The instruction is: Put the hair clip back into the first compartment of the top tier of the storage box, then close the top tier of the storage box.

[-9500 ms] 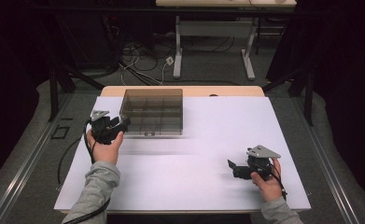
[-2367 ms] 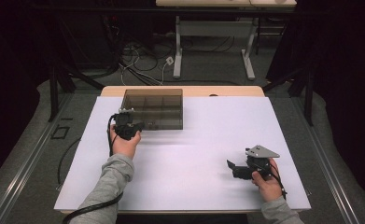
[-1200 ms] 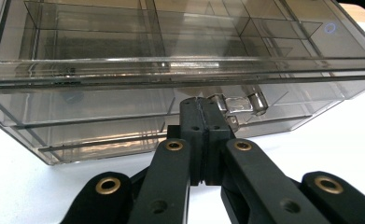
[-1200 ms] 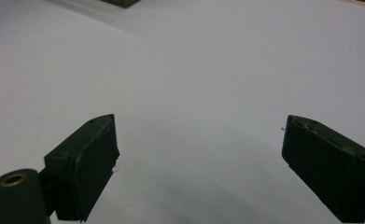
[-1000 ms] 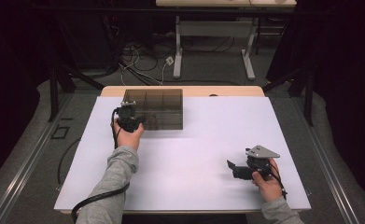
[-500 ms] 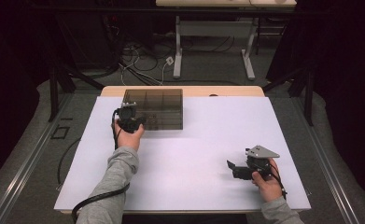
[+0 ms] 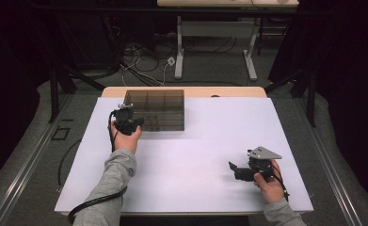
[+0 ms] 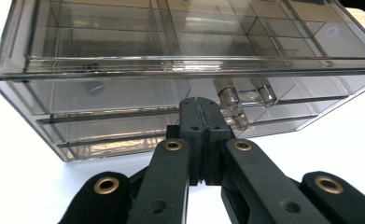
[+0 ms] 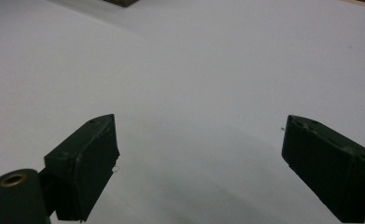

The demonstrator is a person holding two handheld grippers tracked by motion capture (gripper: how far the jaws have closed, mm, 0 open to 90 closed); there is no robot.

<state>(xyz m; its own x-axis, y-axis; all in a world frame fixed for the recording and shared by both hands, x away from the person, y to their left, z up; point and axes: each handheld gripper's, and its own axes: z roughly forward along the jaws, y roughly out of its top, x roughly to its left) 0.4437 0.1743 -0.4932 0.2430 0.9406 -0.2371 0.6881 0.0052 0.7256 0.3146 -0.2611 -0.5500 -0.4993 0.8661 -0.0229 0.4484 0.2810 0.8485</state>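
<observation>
A smoky clear plastic drawer box stands at the back left of the white table. My left gripper is at the box's front left corner, and its jaws are pressed flat together. In the left gripper view the shut tips rest against the front of the drawer box, just left of small clear drawer handles; I see nothing between the jaws. My right gripper rests near the front right of the table and is open. Its fingers stand wide apart over bare white surface.
The table's wooden back edge shows behind the white cover. Desk legs and cables lie on the floor beyond. A black cable trails from the left gripper over the front edge. A corner of the box shows far off.
My left gripper has moved from the box's left side forward and rightward to its front left corner, and has barely shifted in the last second. The right gripper has stayed still and open.
</observation>
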